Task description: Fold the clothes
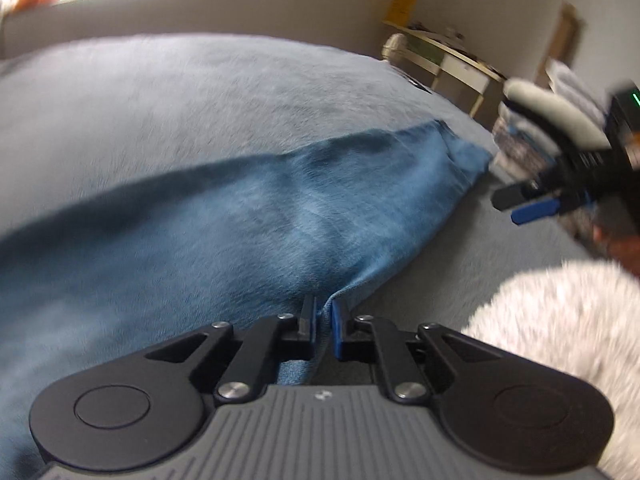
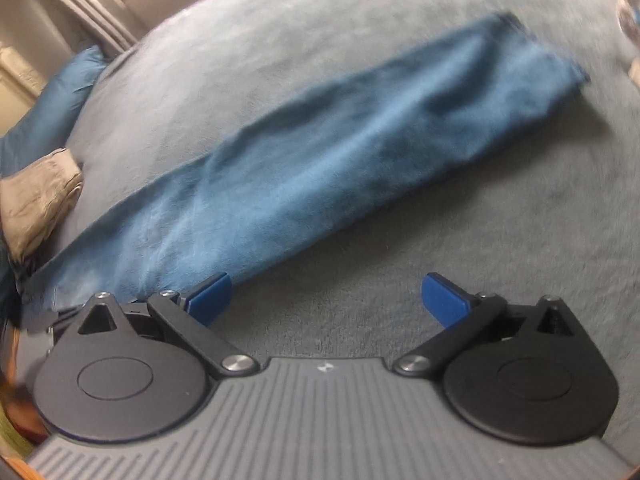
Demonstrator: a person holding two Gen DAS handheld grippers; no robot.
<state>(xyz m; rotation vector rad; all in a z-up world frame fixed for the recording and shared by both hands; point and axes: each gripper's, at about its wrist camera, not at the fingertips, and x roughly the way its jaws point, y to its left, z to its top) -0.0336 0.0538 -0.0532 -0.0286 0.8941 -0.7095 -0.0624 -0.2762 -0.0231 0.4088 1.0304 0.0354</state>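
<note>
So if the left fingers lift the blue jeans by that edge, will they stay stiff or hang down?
The blue jeans will probably hang limp: they already crease and follow the bed. The fabric looks thick, so likely rather heavy. The left gripper pinches only an edge, so the rest may drag.

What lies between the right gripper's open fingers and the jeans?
Only bare grey blanket. In the right wrist view, the right gripper hangs open beside the jeans, one finger at their near edge, nothing between the fingers.
</note>
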